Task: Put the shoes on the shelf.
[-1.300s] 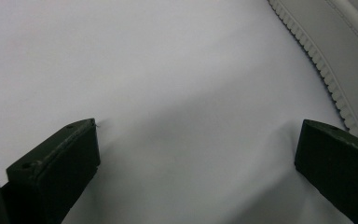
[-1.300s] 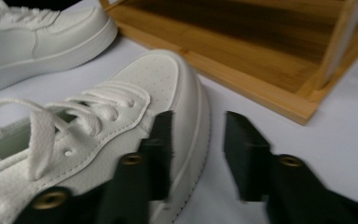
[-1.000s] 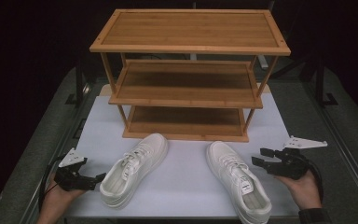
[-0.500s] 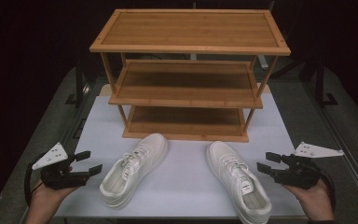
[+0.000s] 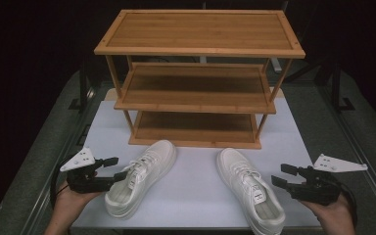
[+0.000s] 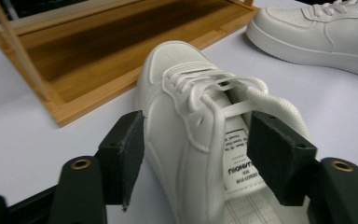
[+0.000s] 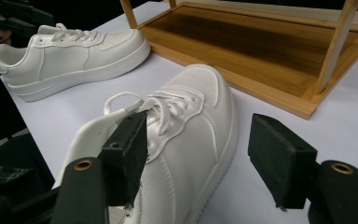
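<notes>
Two white sneakers lie on a white mat in front of a bamboo shoe rack. The left shoe (image 5: 144, 176) (image 6: 182, 93) points toward the rack. My left gripper (image 5: 116, 168) (image 6: 200, 154) is at its laced collar. One pad is outside the shoe's side wall and the other is over the tongue. The jaws have just been closing, and I see no pad pressing on the shoe. The right shoe (image 5: 249, 188) (image 7: 191, 126) lies beside my right gripper (image 5: 280, 174) (image 7: 198, 158). That gripper is open, with one pad over the shoe's outer side and the other over bare mat.
The three-tier bamboo rack (image 5: 198, 32) stands at the back, its bottom shelf (image 6: 98, 51) (image 7: 261, 46) just beyond the shoes' toes. The white mat (image 5: 196, 176) lies on a dark table. Each gripper view also shows the other shoe (image 6: 317, 32) (image 7: 70, 51).
My left gripper has risen and swung right onto the left shoe's collar, its jaws narrower than before. The right hand has drifted slightly toward the near edge. Both shoes have stayed put.
</notes>
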`<state>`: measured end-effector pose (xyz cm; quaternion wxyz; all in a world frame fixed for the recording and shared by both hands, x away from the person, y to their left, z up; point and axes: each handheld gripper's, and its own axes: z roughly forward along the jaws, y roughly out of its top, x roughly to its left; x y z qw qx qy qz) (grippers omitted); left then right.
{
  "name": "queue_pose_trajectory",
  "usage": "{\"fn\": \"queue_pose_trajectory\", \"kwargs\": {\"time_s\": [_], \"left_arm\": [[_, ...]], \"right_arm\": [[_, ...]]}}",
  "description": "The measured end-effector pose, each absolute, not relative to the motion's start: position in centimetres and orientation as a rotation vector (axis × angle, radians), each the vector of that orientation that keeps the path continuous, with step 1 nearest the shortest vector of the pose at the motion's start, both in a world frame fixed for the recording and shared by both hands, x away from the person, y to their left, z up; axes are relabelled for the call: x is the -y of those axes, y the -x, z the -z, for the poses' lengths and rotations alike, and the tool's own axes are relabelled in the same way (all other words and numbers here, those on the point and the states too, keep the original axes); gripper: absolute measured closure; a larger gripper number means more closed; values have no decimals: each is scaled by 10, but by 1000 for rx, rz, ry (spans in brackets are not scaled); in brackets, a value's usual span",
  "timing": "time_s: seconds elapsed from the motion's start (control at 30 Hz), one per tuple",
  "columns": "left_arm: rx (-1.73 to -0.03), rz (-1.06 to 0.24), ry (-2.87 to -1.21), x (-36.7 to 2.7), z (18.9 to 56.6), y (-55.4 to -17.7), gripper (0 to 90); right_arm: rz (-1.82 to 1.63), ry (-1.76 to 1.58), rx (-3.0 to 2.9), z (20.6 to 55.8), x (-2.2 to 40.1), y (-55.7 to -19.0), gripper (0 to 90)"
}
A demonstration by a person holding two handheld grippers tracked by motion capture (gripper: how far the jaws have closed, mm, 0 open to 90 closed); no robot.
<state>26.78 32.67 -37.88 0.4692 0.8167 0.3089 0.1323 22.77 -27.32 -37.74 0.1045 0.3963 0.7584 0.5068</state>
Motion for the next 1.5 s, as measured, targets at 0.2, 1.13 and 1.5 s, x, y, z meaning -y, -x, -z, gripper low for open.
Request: {"fn": "queue_pose_trajectory", "kwargs": {"time_s": [0.2, 1.13, 1.5], "left_arm": [[-745, -305, -2023, -318, 384, -273, 436], [-787, -304, -2067, -310, 390, -278, 737], [-819, -293, -2052, -312, 390, -278, 825]], "right_arm": [[-1508, -1149, -2250, 377, 268, -224, 367], [-1450, -1087, -2395, 400, 242, -233, 600], [-1487, -1099, -2342, 398, 253, -233, 834]]}}
